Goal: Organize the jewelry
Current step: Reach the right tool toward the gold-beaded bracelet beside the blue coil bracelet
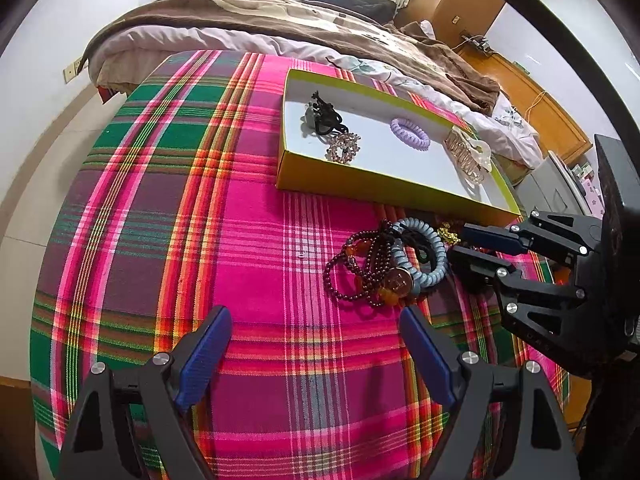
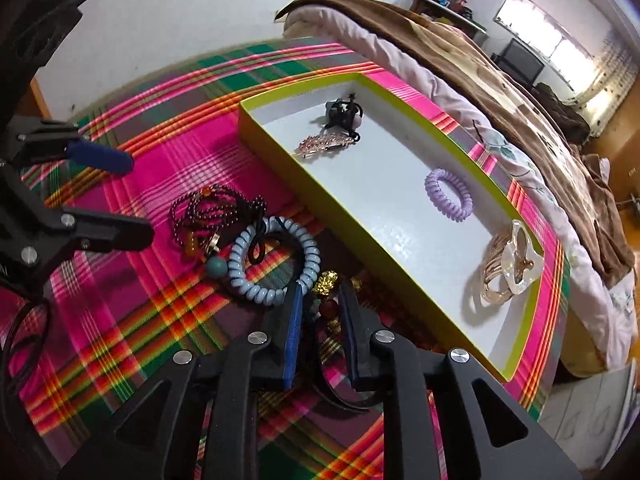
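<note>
Both grippers work the plaid cloth: left gripper (image 1: 316, 332) spread wide, right gripper (image 2: 320, 300) nearly closed around gold beads (image 2: 326, 282), blue coil tie (image 2: 272, 260) crowding beside.

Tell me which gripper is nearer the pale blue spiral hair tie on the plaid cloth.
Right. The right gripper has its fingertips at the edge of the pale blue spiral hair tie, nearly touching. The left gripper hovers open farther back over the cloth.

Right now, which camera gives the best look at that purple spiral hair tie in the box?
The right wrist view: the purple spiral hair tie sits large and unobstructed on the white floor of the box. The left wrist view shows it too, whole, but smaller and farther off.
</note>
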{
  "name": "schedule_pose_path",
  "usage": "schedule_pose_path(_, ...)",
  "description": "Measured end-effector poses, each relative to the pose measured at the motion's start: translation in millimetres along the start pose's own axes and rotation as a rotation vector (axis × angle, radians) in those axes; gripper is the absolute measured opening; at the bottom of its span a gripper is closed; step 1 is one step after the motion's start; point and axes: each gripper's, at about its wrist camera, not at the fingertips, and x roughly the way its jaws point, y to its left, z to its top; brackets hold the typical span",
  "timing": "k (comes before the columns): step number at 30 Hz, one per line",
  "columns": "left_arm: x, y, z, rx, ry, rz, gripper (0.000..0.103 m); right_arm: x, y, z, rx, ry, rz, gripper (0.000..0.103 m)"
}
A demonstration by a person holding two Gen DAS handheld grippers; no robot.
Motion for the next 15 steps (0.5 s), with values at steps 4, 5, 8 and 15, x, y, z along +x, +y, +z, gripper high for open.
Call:
schedule_pose_path(4,0,0,0,-0.002,-0.001,-0.002,0.085,1,4,2,-0.047,0.029,-0.007,0.021)
schedule_pose_path(5,0,0,0,0.0,-0.001,-0.001,0.085,2,5,4,-0.058,0.041,-0.007,0.021)
schedule_pose_path(8,0,0,1,0.002,0.001,0.003,0.086,6,6,10,-0.079,0.075,0.0,0.021)
schedule_pose_path(15,3,-4,7,0.013,0.007,0.02,0.086,6,17,11,-0.161,0.113,-0.076,0.013)
